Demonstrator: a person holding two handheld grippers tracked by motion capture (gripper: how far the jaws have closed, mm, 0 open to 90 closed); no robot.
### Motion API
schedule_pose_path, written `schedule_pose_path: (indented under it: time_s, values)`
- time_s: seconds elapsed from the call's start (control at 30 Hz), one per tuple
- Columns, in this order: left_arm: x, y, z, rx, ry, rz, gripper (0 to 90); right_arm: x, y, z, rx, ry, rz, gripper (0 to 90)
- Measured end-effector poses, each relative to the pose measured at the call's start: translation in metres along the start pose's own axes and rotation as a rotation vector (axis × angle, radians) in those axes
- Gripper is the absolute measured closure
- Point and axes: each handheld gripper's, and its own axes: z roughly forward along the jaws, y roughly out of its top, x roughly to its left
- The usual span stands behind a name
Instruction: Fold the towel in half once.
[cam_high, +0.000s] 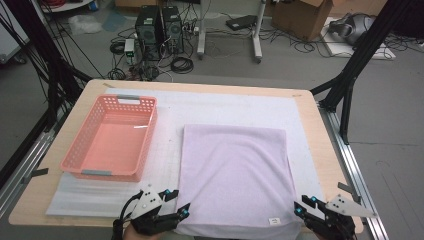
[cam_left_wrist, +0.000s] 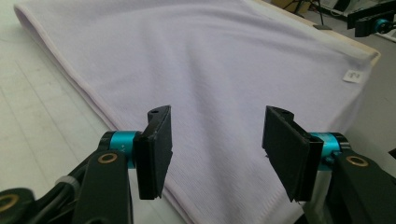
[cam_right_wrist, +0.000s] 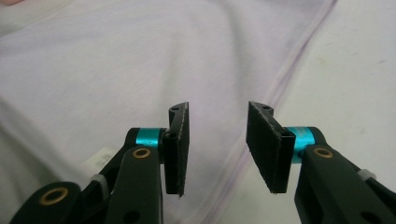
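Note:
A pale lilac towel (cam_high: 235, 175) lies folded flat on the white mat, its near edge hanging at the table's front. A small white label (cam_high: 274, 220) is sewn near its front right corner. My left gripper (cam_high: 181, 204) stands open at the towel's front left corner, jaws wide apart over the towel (cam_left_wrist: 224, 60) hem. My right gripper (cam_high: 298, 206) is open at the front right corner, jaws straddling the towel (cam_right_wrist: 93, 70) side hem, nothing between them. The right gripper also appears far off at top right of the left gripper view.
An empty pink plastic basket (cam_high: 89, 145) sits on the mat's left side. The white foam mat (cam_high: 220, 107) covers most of the wooden table (cam_high: 325, 155). Cables, computers and boxes lie on the floor beyond.

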Motion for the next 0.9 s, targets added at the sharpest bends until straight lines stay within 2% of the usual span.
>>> schedule_pose_path:
  time_s: [0.13,0.23,0.37,0.43,0.53,0.67,0.77,0.83,0.9]
  values:
    - [0.008,0.01,0.01,-0.014,0.008,0.0,40.5,-0.018,0.011,0.02,0.013,-0.04,0.056,57.6]
    - [0.017,0.017,0.017,-0.022,0.026,-0.019,40.4,-0.028,0.017,0.039,0.021,-0.061,0.106,63.0]
    - [0.031,0.025,0.031,-0.007,0.042,-0.042,40.2,-0.033,0.023,0.061,0.054,-0.077,0.098,71.0]
    - [0.037,0.028,0.038,-0.001,0.042,-0.052,39.8,-0.034,0.026,0.07,0.061,-0.089,0.117,75.3]
    - [0.043,0.033,0.047,0.01,0.042,-0.054,39.6,-0.033,0.028,0.081,0.111,-0.11,0.101,83.9]
    - [0.054,0.041,0.059,0.022,0.052,-0.074,39.6,-0.035,0.028,0.078,0.134,-0.117,0.08,90.0]
    - [0.063,0.047,0.071,0.031,0.049,-0.09,39.3,-0.039,0.026,0.07,0.161,-0.149,0.058,89.9]
    - [0.068,0.051,0.079,0.032,0.051,-0.089,39.3,-0.046,0.024,0.065,0.129,-0.127,0.091,89.0]
    - [0.072,0.055,0.088,0.023,0.063,-0.092,39.6,-0.051,0.026,0.064,0.085,-0.105,0.121,82.8]
